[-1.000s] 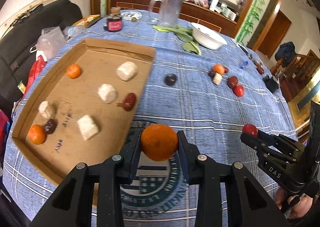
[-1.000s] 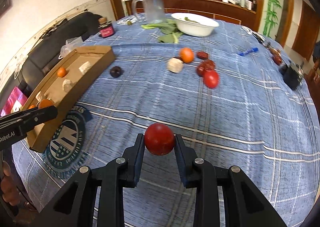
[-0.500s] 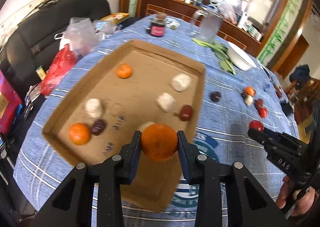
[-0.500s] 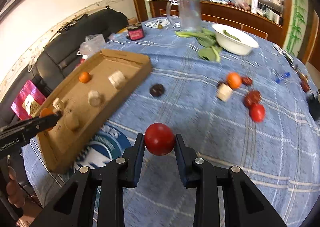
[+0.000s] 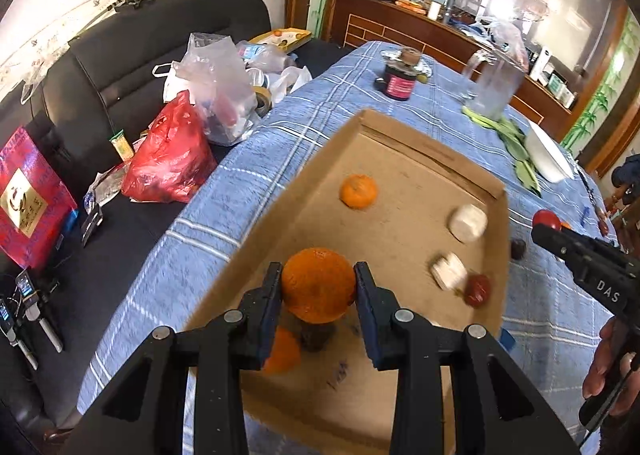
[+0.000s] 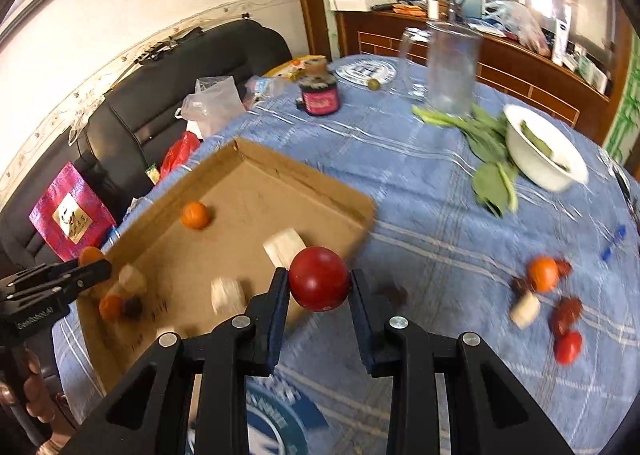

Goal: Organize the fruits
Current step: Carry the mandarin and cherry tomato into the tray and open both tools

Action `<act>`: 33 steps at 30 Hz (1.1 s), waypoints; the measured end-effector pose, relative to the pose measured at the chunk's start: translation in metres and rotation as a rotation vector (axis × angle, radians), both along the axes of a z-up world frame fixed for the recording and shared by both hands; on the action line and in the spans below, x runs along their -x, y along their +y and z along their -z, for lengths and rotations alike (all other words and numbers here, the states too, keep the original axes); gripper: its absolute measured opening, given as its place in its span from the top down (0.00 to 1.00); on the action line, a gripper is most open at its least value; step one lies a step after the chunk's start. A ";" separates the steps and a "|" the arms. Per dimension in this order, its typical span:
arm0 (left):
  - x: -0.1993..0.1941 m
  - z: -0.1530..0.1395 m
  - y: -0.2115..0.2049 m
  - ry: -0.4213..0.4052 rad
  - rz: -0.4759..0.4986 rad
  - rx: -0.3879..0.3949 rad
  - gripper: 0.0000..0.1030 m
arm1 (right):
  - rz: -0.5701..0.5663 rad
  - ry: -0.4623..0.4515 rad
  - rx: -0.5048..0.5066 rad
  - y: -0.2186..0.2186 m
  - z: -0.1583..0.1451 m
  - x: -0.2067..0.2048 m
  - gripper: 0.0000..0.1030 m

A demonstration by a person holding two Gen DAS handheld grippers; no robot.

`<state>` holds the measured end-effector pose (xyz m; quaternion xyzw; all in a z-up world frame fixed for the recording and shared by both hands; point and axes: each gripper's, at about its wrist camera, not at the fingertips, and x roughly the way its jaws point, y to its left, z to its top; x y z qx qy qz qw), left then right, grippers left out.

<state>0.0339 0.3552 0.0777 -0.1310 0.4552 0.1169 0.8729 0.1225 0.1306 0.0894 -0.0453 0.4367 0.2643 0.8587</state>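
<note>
My left gripper (image 5: 318, 287) is shut on an orange (image 5: 318, 285) and holds it above the near left part of the cardboard tray (image 5: 400, 159). The tray holds other oranges (image 5: 358, 191), white chunks (image 5: 467, 222), a dark red fruit (image 5: 478, 290) and a dark plum under my orange. My right gripper (image 6: 319, 279) is shut on a red tomato (image 6: 319, 278) above the tray's right edge (image 6: 360, 211). Loose fruits (image 6: 542, 274) lie on the blue cloth to the right.
A white bowl (image 6: 520, 151) with greens, a clear jug (image 6: 452, 71) and a dark jar (image 6: 320, 95) stand at the table's far side. A black sofa (image 5: 120, 67) with plastic bags (image 5: 172, 163) sits left of the table edge.
Both grippers have moved left toward the tray with their fruits. The left one now hangs over the tray's near left part; the right one has reached the tray's right edge.
</note>
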 end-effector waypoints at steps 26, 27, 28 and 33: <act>-0.079 0.050 0.014 0.118 0.063 0.025 0.67 | -0.107 0.071 0.071 0.104 0.051 -0.061 0.68; -0.080 0.050 0.013 0.121 0.064 0.026 0.67 | -0.110 0.071 0.078 0.105 0.052 -0.061 0.68; -0.080 0.050 0.013 0.125 0.066 0.021 0.67 | -0.111 0.071 0.082 0.106 0.053 -0.062 0.68; -0.081 0.050 0.011 0.131 0.070 0.005 0.66 | -0.102 0.067 0.109 0.107 0.059 -0.062 0.68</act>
